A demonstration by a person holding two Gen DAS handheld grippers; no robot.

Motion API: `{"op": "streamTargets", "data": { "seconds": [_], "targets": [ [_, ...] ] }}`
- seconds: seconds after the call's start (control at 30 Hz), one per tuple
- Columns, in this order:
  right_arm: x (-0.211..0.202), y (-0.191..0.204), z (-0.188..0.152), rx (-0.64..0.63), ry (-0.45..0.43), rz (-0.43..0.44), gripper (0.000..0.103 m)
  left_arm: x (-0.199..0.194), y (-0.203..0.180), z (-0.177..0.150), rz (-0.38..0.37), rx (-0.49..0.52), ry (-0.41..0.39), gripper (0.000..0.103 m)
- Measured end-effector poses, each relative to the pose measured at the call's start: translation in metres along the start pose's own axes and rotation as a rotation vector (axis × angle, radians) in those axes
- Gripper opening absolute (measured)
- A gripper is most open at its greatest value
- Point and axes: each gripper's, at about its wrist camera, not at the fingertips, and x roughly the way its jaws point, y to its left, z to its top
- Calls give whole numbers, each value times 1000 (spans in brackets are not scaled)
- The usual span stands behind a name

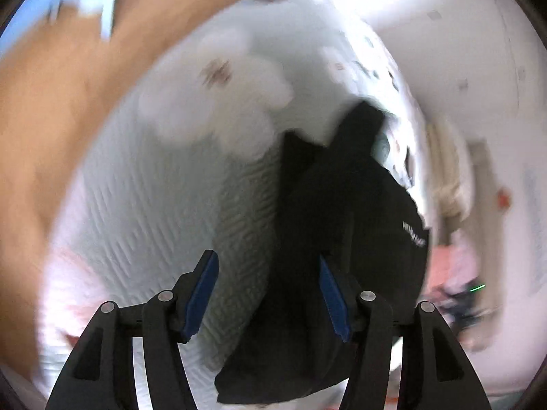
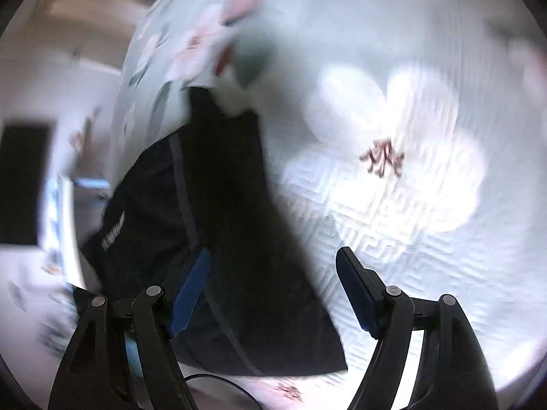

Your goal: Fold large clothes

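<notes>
A black garment [image 1: 342,225] with small white lettering lies in a long heap on a pale quilted bedspread [image 1: 164,205] printed with large white flowers. My left gripper [image 1: 268,263] is open above the bedspread, its right finger over the garment's left edge, holding nothing. In the right wrist view the same black garment [image 2: 218,225] runs from the centre down to the lower edge. My right gripper [image 2: 273,263] is open above it, left finger over the cloth, right finger over the bedspread [image 2: 410,205]. Both views are motion-blurred.
A wooden floor or board [image 1: 61,85] borders the bed at the left of the left wrist view. Pink and dark items [image 1: 454,273] lie at its right. A flowered pillow or cover [image 2: 177,44] lies beyond the garment, with a dark screen [image 2: 24,181] at far left.
</notes>
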Motion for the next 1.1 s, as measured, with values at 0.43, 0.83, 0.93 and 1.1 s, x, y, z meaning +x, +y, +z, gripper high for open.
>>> {"op": "streamTargets", "data": {
  "seconds": [0.43,0.83,0.93,1.1],
  "targets": [
    [129,146,-37,-497,19,-264,77,96,-114,-69,274,321,-66,80],
    [15,149,-70,-422,-50,-167,75,6,-161,-111,322,280,-159,70],
    [-32,149,-101,-437,-60,-161,75,-31,-187,-139,362,272,-169,70],
    [-103,153,-149,-479,-84,-183,76,-81,-244,-185,404,312,-227,71]
  ]
}}
